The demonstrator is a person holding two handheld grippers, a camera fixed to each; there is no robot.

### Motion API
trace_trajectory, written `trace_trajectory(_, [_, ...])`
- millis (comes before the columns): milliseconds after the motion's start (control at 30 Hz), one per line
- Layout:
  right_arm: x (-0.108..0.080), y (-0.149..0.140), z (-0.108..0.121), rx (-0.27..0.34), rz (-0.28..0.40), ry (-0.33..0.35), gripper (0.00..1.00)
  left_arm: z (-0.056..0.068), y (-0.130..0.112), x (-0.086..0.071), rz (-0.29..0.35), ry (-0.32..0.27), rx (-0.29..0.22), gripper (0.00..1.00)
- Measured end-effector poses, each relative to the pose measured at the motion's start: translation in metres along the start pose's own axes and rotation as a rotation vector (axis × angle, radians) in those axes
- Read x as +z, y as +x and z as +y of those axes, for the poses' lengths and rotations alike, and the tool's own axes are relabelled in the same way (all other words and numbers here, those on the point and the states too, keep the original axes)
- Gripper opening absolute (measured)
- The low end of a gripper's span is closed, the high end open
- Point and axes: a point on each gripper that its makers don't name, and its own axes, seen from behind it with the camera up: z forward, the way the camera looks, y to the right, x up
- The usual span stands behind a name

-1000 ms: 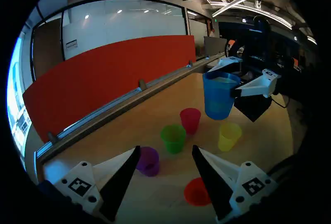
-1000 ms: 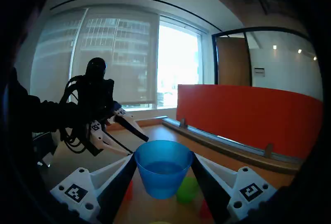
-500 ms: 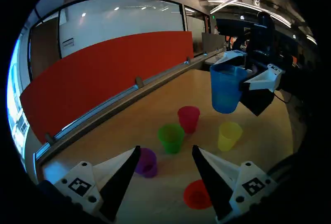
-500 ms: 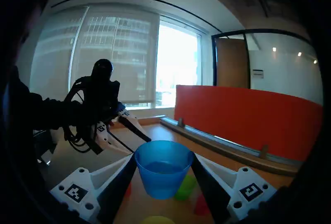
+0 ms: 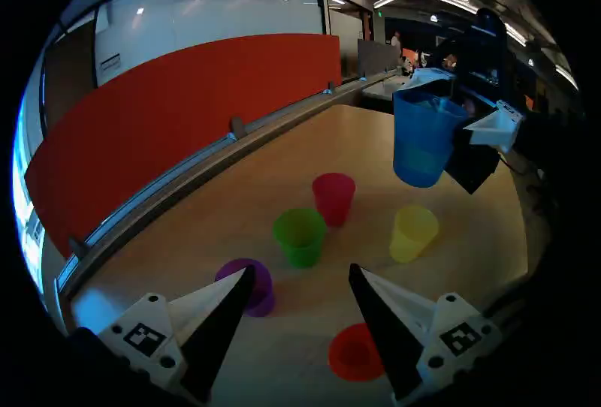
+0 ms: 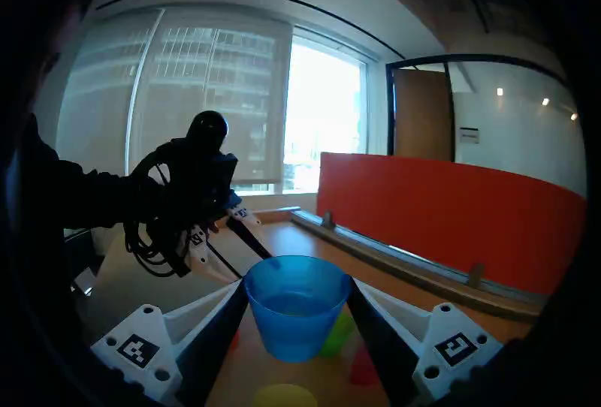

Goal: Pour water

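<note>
Above the yellow cup (image 5: 412,233) — a blue cup (image 5: 421,140) of water.
The blue cup is clamped between the right gripper's (image 6: 298,309) fingers; the left gripper (image 5: 300,309) is held apart from the yellow cup, fingers spread wide. Square printed markers (image 5: 145,338) are carried on both — a wall sign (image 6: 469,134) is too small to be read.

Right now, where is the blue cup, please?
Left gripper view, upper right: the blue cup hangs in the right hand-held gripper, above the yellow cup.
</note>
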Motion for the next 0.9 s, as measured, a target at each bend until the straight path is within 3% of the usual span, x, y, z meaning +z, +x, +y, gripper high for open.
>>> trace_trajectory(400, [-0.007, -0.002, -0.002, 0.001, -0.005, 0.006, 0.93, -0.006, -0.015, 0.028, -0.094, -0.041, 0.013, 0.92])
trace_trajectory(900, [-0.01, -0.001, -0.006, -0.007, -0.01, 0.017, 0.92, 0.003, -0.016, 0.064, -0.174, -0.112, 0.026, 0.92])
